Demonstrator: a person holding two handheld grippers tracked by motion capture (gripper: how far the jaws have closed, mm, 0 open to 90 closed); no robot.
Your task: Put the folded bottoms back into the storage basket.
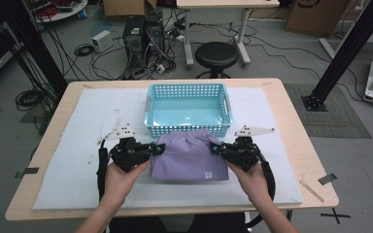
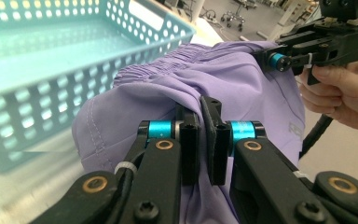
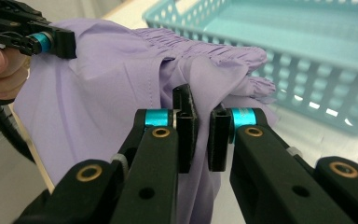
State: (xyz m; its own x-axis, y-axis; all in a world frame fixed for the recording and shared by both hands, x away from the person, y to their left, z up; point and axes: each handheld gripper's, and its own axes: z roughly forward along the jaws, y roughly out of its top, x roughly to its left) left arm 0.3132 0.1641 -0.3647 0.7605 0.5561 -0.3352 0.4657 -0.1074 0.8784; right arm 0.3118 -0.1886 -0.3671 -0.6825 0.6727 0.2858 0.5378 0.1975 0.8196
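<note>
Holding, high view: I have the left gripper (image 1: 156, 149) and the right gripper (image 1: 214, 148) clamped on opposite side edges of the purple shorts (image 1: 188, 156), lower centre of the frame, so the cloth hangs spread between them and, I judge, can travel as one piece.
Shorts, high view: the folded garment sits on the white mat (image 1: 77, 145) of the table (image 1: 291, 126), its gathered waistband touching the near wall of the basket.
Basket, high view: the turquoise basket (image 1: 188, 128) stands just above the shorts, centre frame; I see nothing inside it but its bare floor, which I take as the reason it is parked so close to the garment.

Grip, left gripper view: my left gripper (image 2: 205, 135), bottom centre, is closed with a fold of the purple shorts (image 2: 223, 84) pinched between its pads; cloth bunches over the tips.
Other side, left gripper view: the right gripper (image 2: 270, 59), upper right, bites the far edge, a hand behind it.
Basket, left gripper view: the basket (image 2: 42, 98) in the upper left shows no contents.

Grip, right gripper view: my right gripper (image 3: 200, 135) holds a fold of the shorts (image 3: 112, 88) between nearly closed pads.
Other side, right gripper view: the left gripper (image 3: 58, 43), upper left, clamps the opposite edge.
Basket, right gripper view: the basket (image 3: 307, 70), upper right, shows a bare floor; the waistband rests against its wall.
</note>
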